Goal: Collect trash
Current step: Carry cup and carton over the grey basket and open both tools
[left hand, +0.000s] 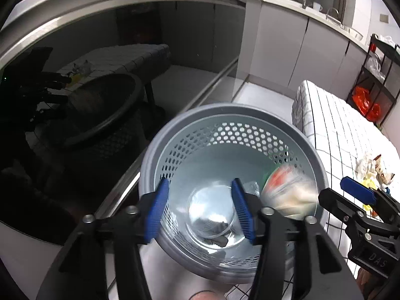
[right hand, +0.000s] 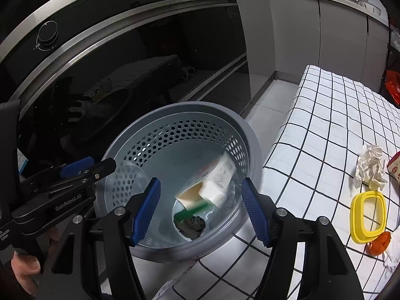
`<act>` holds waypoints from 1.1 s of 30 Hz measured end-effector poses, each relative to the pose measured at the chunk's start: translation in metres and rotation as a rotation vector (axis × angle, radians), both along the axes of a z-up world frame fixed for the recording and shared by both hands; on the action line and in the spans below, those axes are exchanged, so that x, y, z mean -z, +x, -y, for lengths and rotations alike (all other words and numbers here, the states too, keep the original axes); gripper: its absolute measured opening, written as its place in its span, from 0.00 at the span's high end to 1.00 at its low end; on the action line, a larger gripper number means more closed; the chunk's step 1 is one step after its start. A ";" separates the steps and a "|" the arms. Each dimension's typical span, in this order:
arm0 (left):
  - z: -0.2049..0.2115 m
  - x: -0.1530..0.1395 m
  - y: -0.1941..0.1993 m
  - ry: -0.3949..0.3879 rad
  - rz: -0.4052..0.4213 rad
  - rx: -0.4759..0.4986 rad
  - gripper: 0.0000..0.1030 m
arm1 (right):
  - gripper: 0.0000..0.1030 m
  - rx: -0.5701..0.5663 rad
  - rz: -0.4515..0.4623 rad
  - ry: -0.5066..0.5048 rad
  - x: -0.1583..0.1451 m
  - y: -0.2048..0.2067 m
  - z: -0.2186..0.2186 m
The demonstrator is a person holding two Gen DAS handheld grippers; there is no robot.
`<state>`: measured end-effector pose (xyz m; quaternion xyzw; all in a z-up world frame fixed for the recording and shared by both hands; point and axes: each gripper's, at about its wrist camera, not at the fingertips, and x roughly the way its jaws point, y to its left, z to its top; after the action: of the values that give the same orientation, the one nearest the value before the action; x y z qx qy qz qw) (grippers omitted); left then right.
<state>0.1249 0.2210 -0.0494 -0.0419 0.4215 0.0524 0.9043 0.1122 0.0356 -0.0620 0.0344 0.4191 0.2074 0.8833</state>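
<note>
grey perforated bin [right hand: 240, 135] below both spread, empty hand-held grippers, left [left hand: 200, 210], right [right hand: 201, 212], blurred carton [right hand: 212, 180] inside

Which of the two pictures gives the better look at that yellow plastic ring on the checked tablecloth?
The right wrist view: the yellow plastic ring lies in full on the black-and-white checked tablecloth, its open middle plain. The left wrist view shows only small yellow scraps at its right edge, mostly hidden behind the other tool's fingers.

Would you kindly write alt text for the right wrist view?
The open right gripper hangs over a grey perforated bin where a blurred carton sits above dark scraps. The left gripper is at the bin's left rim; a checked tablecloth to the right holds crumpled paper and a yellow lid.
</note>
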 end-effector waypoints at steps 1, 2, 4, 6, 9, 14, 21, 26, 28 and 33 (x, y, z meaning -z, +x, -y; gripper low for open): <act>-0.001 0.000 0.000 -0.002 0.002 -0.002 0.49 | 0.38 0.000 0.002 -0.003 0.000 -0.001 0.000; -0.001 0.000 0.000 -0.005 -0.001 -0.003 0.49 | 0.38 0.000 0.003 -0.005 0.000 -0.001 0.000; -0.002 0.001 0.001 -0.012 -0.009 -0.005 0.49 | 0.38 -0.001 0.003 -0.008 0.000 -0.002 0.000; -0.002 0.001 0.001 -0.014 -0.009 -0.006 0.49 | 0.38 0.000 0.004 -0.007 0.000 -0.003 0.001; -0.003 0.000 0.001 -0.014 -0.005 -0.006 0.49 | 0.38 0.002 0.001 -0.002 0.001 -0.003 0.003; -0.003 0.000 0.000 -0.019 -0.001 -0.011 0.45 | 0.38 0.006 0.009 -0.005 -0.001 -0.004 0.004; 0.001 -0.003 -0.004 -0.019 0.011 0.001 0.42 | 0.38 0.021 0.016 -0.006 -0.006 -0.010 0.010; 0.005 -0.007 -0.008 -0.021 0.022 0.008 0.42 | 0.38 0.035 0.024 -0.006 -0.011 -0.018 0.018; 0.005 -0.008 -0.010 -0.028 0.027 0.012 0.42 | 0.38 0.044 0.024 -0.001 -0.014 -0.020 0.022; 0.012 -0.015 -0.016 -0.027 0.041 0.029 0.42 | 0.38 0.066 0.028 0.001 -0.019 -0.028 0.034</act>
<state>0.1084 0.2088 -0.0347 -0.0490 0.4040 0.0325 0.9129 0.0843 0.0013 -0.0434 0.0460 0.4051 0.1788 0.8954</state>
